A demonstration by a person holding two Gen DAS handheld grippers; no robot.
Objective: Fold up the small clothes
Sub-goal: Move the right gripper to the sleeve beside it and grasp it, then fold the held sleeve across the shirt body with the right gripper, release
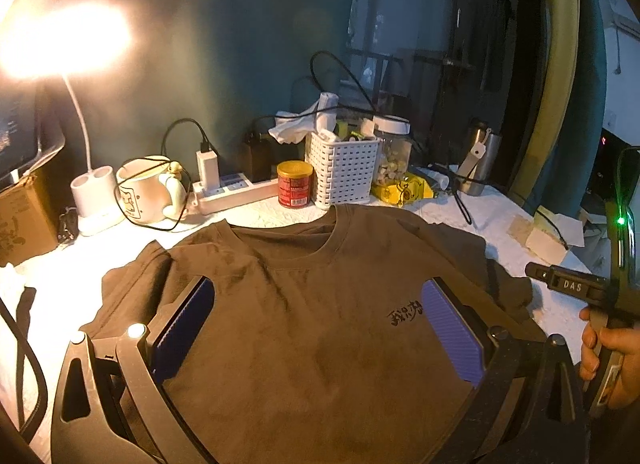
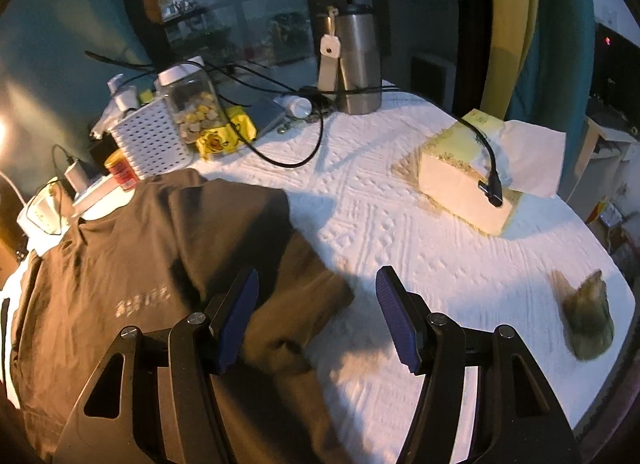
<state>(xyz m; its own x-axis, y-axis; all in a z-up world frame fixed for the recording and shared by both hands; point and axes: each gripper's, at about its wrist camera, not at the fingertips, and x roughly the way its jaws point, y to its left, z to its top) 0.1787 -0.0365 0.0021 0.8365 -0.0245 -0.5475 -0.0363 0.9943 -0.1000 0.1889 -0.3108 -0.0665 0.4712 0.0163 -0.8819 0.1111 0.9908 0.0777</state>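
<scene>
Item one: brown T-shirt (image 1: 304, 304), soft matte knit with a ribbed round collar and a small dark printed mark on the chest. It lies flat and face up on the table (image 2: 400, 224), collar toward the clutter at the far edge, one short sleeve spread out to the side over the white cover. The cloth shows shallow creases below the neckline.

Item two: my left gripper (image 1: 320, 328), black angular frame with ridged blue pads. Its jaws stand wide apart above the shirt's chest, nothing between them but the cloth below; I cannot tell whether the tips touch the fabric.

Item three: my right gripper (image 2: 318, 316), same build, jaws spread and released, gripping nothing. It points down at the sleeve's edge, one pad over brown cloth, the other over the bare white cover. My right hand (image 1: 600, 356) wraps its handle at the edge of the left view.

Item four: table cover, white, embossed with a quilted relief pattern.

Item five: far-edge clutter. White perforated plastic basket (image 1: 344, 172); small red tin (image 1: 295, 184) with a gold lid, just beside the basket; clear jar (image 1: 394, 152) with a white lid, holding pale lumps; crinkled yellow packet (image 1: 404, 190); brushed steel flask (image 2: 358, 60); white power strip (image 1: 236, 192) with a charger plugged in; cream ceramic mug (image 1: 148, 188); lit gooseneck lamp (image 1: 96, 196) on a white base.

Item six: rectangular tissue box (image 2: 464, 176), a tissue fanned out of it, black cable draped across.
</scene>
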